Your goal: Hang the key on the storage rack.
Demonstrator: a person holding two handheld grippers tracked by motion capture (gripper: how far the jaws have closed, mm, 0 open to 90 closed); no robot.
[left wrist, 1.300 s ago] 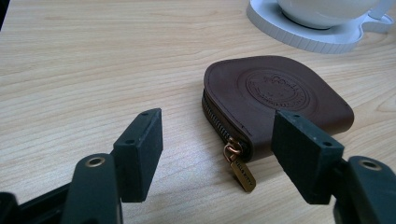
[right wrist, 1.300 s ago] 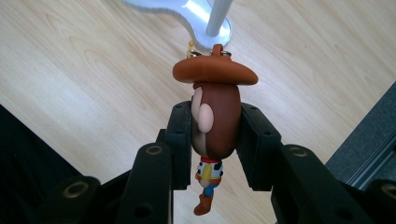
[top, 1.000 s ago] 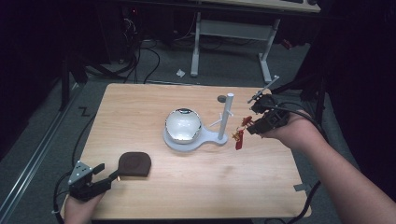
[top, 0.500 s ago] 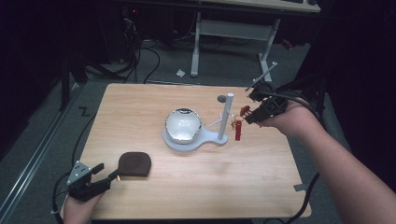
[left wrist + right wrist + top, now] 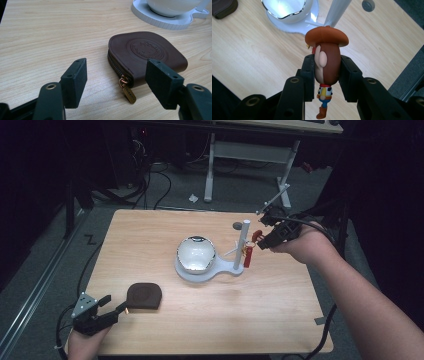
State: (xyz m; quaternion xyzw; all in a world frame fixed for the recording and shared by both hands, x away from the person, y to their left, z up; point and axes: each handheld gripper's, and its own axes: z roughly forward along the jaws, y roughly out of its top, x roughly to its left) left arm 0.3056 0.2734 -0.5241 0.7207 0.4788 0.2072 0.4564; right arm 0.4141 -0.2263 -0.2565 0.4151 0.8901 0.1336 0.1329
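My right gripper point(image 5: 261, 239) is shut on the head of a small cowboy figurine point(image 5: 327, 63) with a brown hat; its body dangles below the jaws. In the high view the figurine point(image 5: 248, 255) hangs right beside the white post point(image 5: 241, 245) of a white stand point(image 5: 220, 270) that carries a shiny bowl point(image 5: 196, 253). My left gripper point(image 5: 116, 305) stands open at the table's front left. Just ahead of its fingertips lies a brown leather zip pouch point(image 5: 147, 53), its zip pull pointing toward the gripper point(image 5: 118, 78). No pad touches the pouch point(image 5: 144, 296).
A small grey disc point(image 5: 237, 225) lies on the wooden table point(image 5: 150, 235) behind the post. A white desk frame point(image 5: 250, 150) and cables stand on the dark floor beyond the far edge. The right forearm crosses the table's right side.
The right gripper has carried the figurine left and slightly up, from beside the stand to right against the post. The left gripper and pouch have not moved.
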